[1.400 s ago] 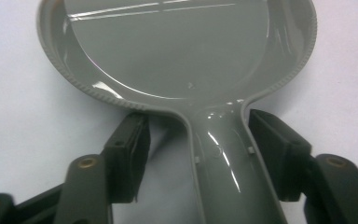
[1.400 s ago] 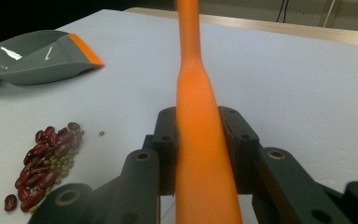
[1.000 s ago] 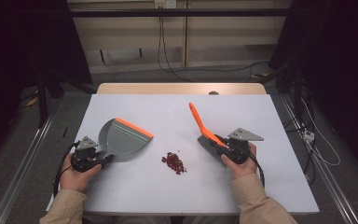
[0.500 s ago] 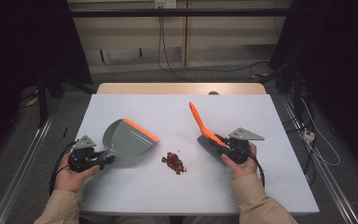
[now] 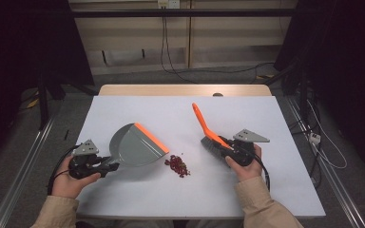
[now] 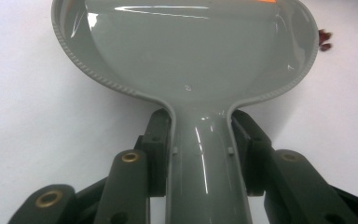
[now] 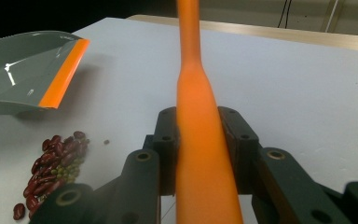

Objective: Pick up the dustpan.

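Two grippers pinch tools: left gripper the dustpan, right gripper the brush; beans apparently lie between.

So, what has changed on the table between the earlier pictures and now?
The left gripper has carried the grey dustpan to the right, so its orange lip now sits close to the pile of beans; the left hand drew slightly nearer the table's near edge. Nothing was taken hold of or let go. The right gripper is still shut on the orange brush, and the beans lie where they were.
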`<state>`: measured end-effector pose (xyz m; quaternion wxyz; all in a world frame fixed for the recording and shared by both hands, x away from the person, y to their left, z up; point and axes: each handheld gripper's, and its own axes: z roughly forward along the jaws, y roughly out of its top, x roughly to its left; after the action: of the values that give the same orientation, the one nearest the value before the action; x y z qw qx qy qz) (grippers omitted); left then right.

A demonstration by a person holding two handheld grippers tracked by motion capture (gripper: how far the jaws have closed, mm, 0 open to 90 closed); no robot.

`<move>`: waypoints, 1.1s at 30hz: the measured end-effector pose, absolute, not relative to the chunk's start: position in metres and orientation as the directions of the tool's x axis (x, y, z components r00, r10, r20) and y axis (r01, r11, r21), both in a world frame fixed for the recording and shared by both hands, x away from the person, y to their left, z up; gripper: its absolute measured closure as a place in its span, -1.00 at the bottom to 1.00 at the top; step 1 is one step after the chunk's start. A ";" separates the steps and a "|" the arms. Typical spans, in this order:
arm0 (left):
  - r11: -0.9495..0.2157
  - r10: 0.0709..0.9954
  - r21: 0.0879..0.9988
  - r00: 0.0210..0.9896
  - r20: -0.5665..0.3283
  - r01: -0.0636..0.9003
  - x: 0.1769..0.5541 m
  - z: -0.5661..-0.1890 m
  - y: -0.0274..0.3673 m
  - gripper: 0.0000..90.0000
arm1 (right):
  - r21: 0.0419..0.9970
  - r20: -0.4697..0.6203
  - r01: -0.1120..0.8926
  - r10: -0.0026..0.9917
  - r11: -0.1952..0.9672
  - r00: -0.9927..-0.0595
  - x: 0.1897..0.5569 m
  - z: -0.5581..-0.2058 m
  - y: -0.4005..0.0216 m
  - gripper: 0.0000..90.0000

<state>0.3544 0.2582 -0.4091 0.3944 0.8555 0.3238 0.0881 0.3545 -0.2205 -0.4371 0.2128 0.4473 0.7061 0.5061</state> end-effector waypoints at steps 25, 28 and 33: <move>-0.587 0.516 0.687 0.852 -0.089 0.427 0.328 -0.409 0.266 0.40 | 0.908 0.154 0.411 0.852 0.077 -0.501 0.356 -0.436 -0.219 0.57; -0.593 0.510 0.681 0.855 -0.094 0.429 0.327 -0.413 0.265 0.40 | 0.908 0.149 0.411 0.855 0.081 -0.497 0.356 -0.436 -0.218 0.57; -0.611 0.494 0.668 0.864 -0.097 0.425 0.328 -0.416 0.261 0.40 | 0.907 0.146 0.413 0.857 0.084 -0.494 0.357 -0.437 -0.215 0.57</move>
<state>0.3277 0.2614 -0.4164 0.3588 0.8962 0.2564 0.0486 0.3572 -0.2152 -0.4371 0.2205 0.4519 0.7024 0.5038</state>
